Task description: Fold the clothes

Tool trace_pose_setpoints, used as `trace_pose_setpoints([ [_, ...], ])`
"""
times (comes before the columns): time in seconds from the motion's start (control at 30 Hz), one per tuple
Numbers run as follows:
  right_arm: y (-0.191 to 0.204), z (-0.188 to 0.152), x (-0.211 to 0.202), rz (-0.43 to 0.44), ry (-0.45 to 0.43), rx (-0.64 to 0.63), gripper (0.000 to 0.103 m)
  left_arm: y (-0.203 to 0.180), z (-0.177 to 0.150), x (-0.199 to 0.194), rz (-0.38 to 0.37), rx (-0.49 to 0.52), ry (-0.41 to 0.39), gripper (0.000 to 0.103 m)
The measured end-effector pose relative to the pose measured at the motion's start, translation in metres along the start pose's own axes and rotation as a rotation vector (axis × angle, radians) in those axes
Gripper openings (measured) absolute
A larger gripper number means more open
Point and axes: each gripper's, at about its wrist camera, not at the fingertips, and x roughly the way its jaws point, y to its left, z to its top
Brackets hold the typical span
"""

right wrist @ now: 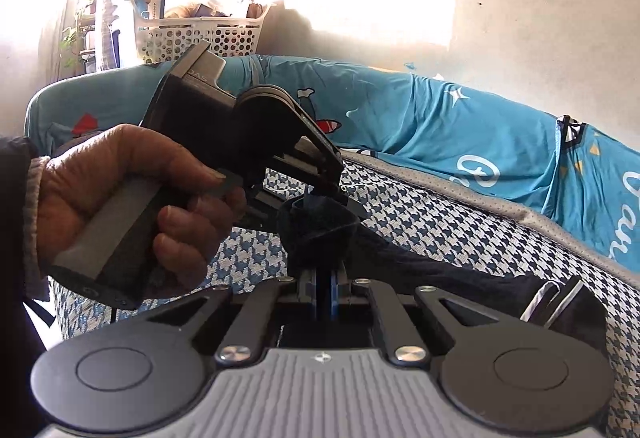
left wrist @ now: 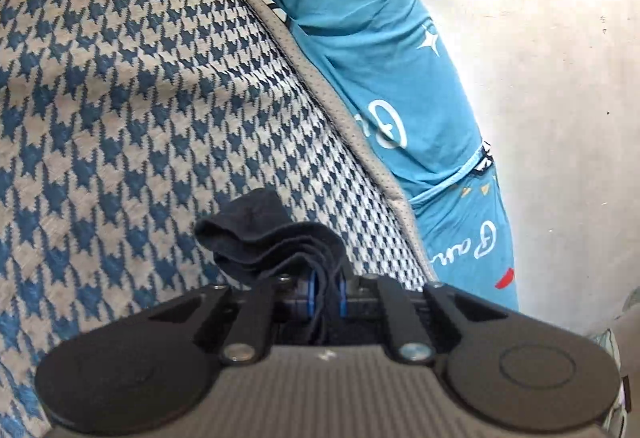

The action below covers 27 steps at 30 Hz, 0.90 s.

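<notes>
Dark navy cloth garment (right wrist: 432, 262) lies on the blue-and-white houndstooth mattress (left wrist: 120, 97), gathered between both tools. Left gripper (left wrist: 326, 292) is clamped on a bunched fold of it. Right gripper (right wrist: 326, 286) pinches another fold near the left one, which a hand (right wrist: 132, 189) holds. A turquoise printed sheet (right wrist: 460, 133) lies far behind.

A home bedroom: houndstooth-covered bed (right wrist: 460, 230), teal cartoon-print bedding (right wrist: 440, 125) bunched against a plain scuffed wall (right wrist: 540, 17) at 1 o'clock, white laundry basket (right wrist: 200, 33) and potted plant (right wrist: 72, 37) at 10 o'clock.
</notes>
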Motion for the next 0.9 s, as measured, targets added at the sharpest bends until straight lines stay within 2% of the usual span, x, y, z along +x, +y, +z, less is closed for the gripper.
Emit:
trace_pose_setpoints([
  [0.27,-0.024,-0.005,-0.024,-0.063,-0.024,0.008,0.005,-0.046,-0.023,0.018,-0.091,0.085,0.026,0.009],
  [0.5,-0.061,-0.014,-0.055,-0.155,-0.040,0.040,0.006,-0.095,-0.055,0.047,-0.170,0.149,0.055,0.009],
  [0.67,-0.090,-0.024,-0.072,-0.226,-0.031,0.083,0.006,-0.129,-0.084,0.073,-0.182,0.241,0.079,0.009],
  [0.9,-0.120,-0.036,-0.084,-0.313,0.007,0.123,0.006,-0.145,-0.116,0.107,-0.183,0.325,0.141,0.010],
])
